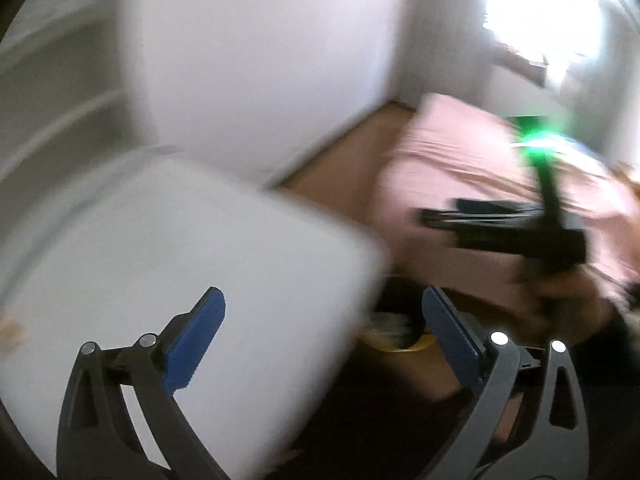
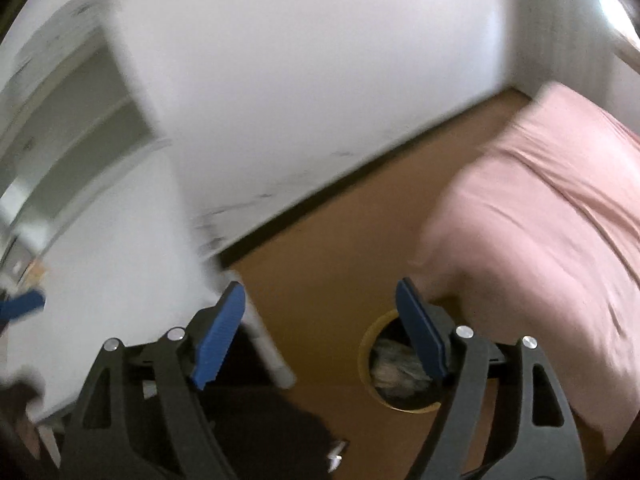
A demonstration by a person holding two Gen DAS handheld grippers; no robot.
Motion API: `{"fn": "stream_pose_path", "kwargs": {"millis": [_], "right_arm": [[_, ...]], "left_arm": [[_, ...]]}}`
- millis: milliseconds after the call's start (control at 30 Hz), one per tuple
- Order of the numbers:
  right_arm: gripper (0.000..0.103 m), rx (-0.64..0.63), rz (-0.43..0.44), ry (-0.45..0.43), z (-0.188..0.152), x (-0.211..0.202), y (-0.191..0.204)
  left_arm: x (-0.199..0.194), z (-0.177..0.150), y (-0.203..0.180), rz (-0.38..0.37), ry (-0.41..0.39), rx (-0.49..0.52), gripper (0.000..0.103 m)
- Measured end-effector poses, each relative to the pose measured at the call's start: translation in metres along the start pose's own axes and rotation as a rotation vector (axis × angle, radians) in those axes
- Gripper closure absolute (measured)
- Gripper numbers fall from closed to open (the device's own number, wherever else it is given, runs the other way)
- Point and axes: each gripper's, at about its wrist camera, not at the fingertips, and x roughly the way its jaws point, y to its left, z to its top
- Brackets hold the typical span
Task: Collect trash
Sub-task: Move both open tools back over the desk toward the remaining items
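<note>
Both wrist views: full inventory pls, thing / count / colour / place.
table: 1, white, left, near the grippers
small scrap: 1, tan, on the table's left edge; blurred
bin: 1, yellow rim, on the floor between table and bed, something crumpled and pale inside
bed: 1, pink cover, right
floor: brown
wall: white, behind
shelves: white, far left
window: bright, upper right
left gripper: blue pads, open, empty
right gripper: blue pads, open, empty

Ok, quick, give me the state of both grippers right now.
Left gripper: open, holding nothing, over the white table.
Right gripper: open, holding nothing, above the yellow bin on the floor.
</note>
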Motion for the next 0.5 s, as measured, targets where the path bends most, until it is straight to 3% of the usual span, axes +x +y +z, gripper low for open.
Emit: {"fn": "stream_pose_path", "kwargs": {"millis": [133,267,333,500], "right_arm": [[0.028,-0.212,0.164,0.038,0.018,0.020,0.116],[0.028,-0.445,0.302,0.129,0.026,0.051,0.245],[0.028,-0.566,0.339,0.180,0.027,0.067,0.312],[0.028,-0.719,0.389,0.273,0.027,0.105,0.421]], "left_arm": [[-0.045,-0.041,0.124,0.256,0.019,-0.178,0.007],[-0.080,-0.078,0.220,0.441,0.061,-0.349,0.007],[-0.095,-0.097,0.266,0.495,0.083,-0.429,0.007],[-0.113,-0.127,0.332,0.564,0.132,-0.507,0.007]]}}
